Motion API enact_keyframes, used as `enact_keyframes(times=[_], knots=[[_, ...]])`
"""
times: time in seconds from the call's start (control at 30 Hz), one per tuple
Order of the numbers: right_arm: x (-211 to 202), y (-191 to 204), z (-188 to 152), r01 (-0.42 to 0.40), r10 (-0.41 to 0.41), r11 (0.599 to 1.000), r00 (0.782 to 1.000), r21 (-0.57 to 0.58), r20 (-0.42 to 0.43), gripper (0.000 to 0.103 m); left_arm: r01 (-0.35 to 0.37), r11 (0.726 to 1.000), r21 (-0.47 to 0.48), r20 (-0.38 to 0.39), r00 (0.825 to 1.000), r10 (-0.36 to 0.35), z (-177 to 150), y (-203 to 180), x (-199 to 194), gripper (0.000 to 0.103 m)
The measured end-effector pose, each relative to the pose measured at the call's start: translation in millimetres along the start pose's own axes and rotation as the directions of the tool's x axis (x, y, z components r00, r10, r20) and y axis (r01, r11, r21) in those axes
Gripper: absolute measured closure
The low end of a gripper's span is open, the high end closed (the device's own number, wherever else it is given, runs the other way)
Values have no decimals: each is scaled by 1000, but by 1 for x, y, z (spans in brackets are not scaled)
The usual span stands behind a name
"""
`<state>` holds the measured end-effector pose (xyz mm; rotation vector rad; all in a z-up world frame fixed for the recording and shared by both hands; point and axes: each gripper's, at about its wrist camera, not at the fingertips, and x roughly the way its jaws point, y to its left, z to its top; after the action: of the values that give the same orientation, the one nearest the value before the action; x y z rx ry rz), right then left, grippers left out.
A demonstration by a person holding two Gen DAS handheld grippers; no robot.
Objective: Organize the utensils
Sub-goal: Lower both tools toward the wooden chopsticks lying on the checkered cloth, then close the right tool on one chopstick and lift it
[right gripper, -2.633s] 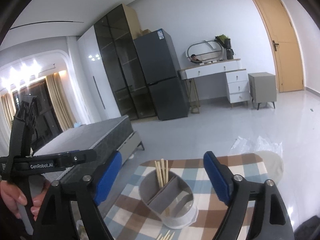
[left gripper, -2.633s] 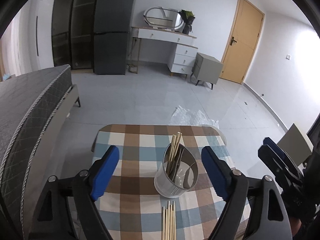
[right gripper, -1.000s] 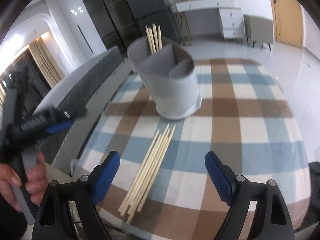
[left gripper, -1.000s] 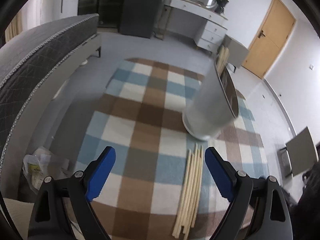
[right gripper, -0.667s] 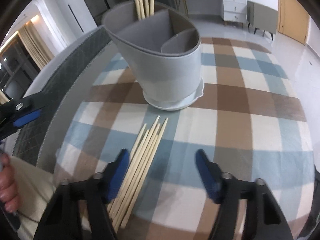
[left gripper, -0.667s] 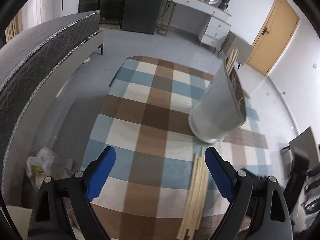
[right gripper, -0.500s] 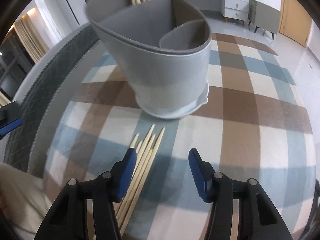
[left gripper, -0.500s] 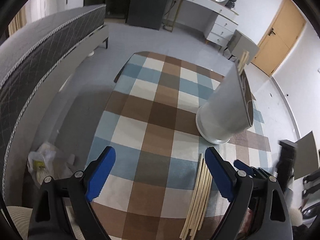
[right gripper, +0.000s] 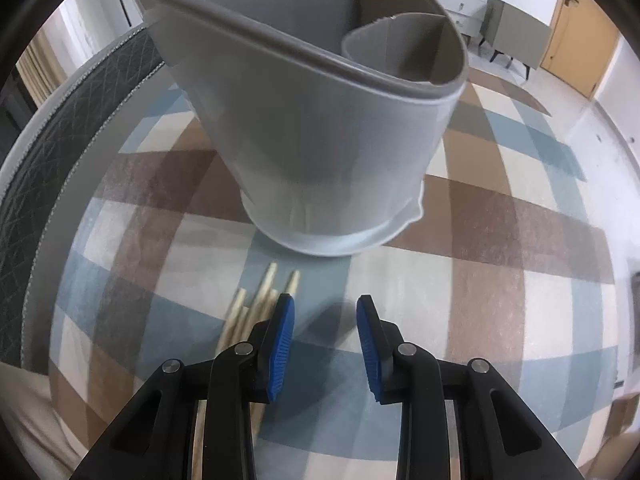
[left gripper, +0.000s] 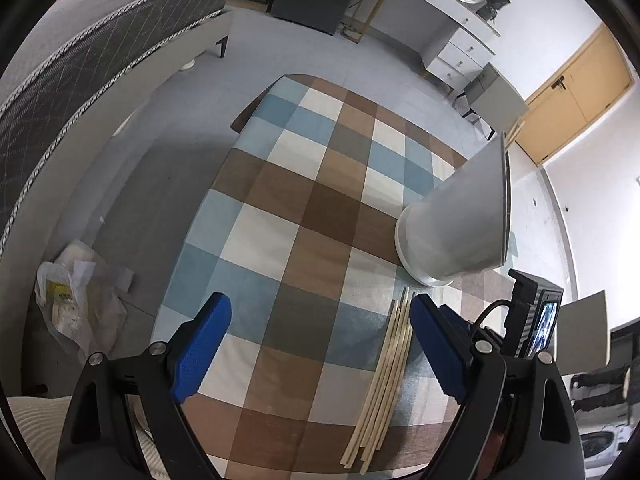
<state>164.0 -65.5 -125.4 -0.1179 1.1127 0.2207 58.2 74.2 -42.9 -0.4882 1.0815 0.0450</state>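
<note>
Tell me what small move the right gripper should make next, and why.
Probably shift the right gripper toward the chopsticks. Its jaws are closing with only tablecloth between them, and the bundle lies just outside its near finger, in front of the holder.

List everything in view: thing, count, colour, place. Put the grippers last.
chopsticks: a loose bundle, exact count unclear, pale wood, flat on the cloth in front of the holder
utensil holder: one, grey, divided inside, standing on the cloth beyond the chopsticks
checked tablecloth: one, blue, brown and cream, covering the table
bed: one, dark grey quilted, left of the table
plastic bag: one, clear with yellow, on the floor by the table
dresser: one, white, against the far wall
door: one, tan wood, far right
left gripper: black with blue pads, wide open above the cloth, nothing between them
right gripper: black with blue pads, jaws closing, its left pad beside the chopstick tips, bare cloth between the pads
</note>
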Motion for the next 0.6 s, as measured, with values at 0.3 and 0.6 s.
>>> enact_keyframes(times=[0.3,0.6], knots=[[4,16,-4,49,-51,997,998,-61,-29,73,4,1000,-18,-15,1000,-5,1,2,2,15],[10,41,9,28,-28,991,1000,-127,5,99,-33,999,-14,-11,999,33,5,8,3,15]])
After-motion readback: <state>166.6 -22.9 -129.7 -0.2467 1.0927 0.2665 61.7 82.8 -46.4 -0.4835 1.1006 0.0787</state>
